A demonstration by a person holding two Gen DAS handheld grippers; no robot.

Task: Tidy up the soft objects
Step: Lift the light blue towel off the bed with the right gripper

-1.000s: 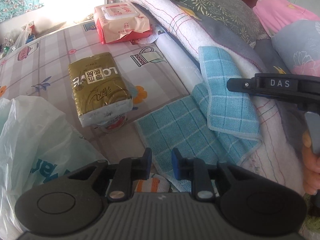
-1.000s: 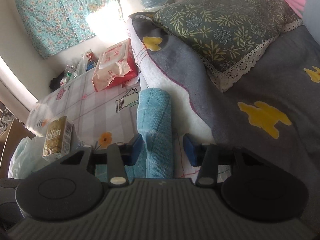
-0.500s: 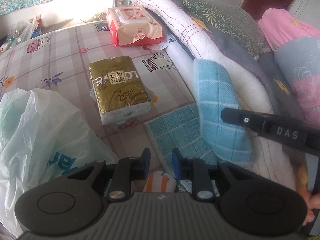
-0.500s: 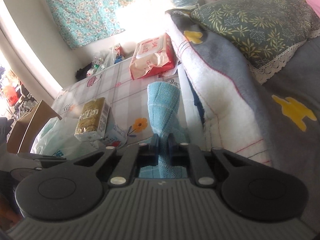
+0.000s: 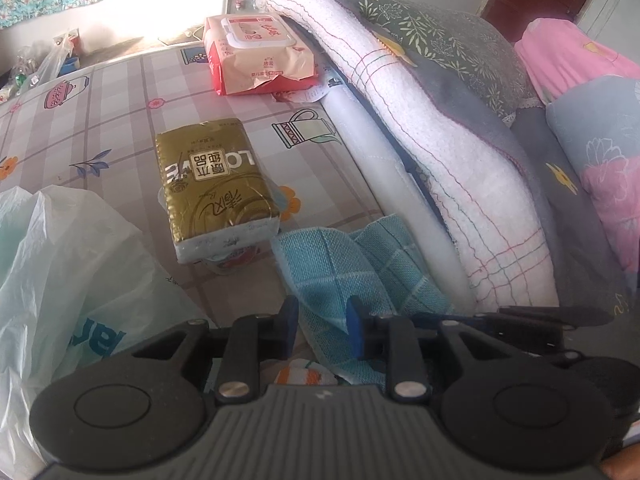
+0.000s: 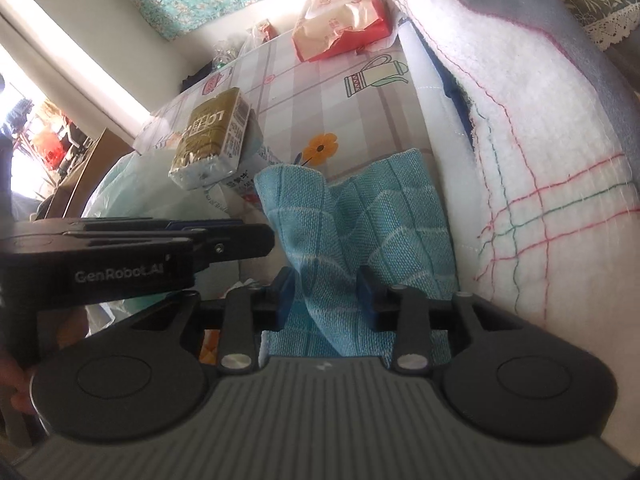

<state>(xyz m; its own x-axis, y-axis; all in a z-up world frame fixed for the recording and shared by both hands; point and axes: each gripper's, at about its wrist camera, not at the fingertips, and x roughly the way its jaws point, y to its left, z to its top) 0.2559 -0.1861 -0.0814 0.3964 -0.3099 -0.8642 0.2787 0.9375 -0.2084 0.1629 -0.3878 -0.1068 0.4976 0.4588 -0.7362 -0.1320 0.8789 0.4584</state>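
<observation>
The light blue checked woven cloth [image 6: 360, 220] is lying rumpled on the bed's patterned sheet [image 5: 120, 120], beside the rolled white blanket [image 5: 440, 160]. The right tool [image 6: 326, 294] has just been opening; cloth is sitting between its jaws, unpinched. The left tool [image 5: 322, 330] is nearly shut, apparently holding nothing. Regripping a corner would fold cleaner. Open sheet is lying beyond; the gold tissue pack [image 5: 216, 192] and plastic bag [image 5: 60, 280] are crowding the left.
</observation>
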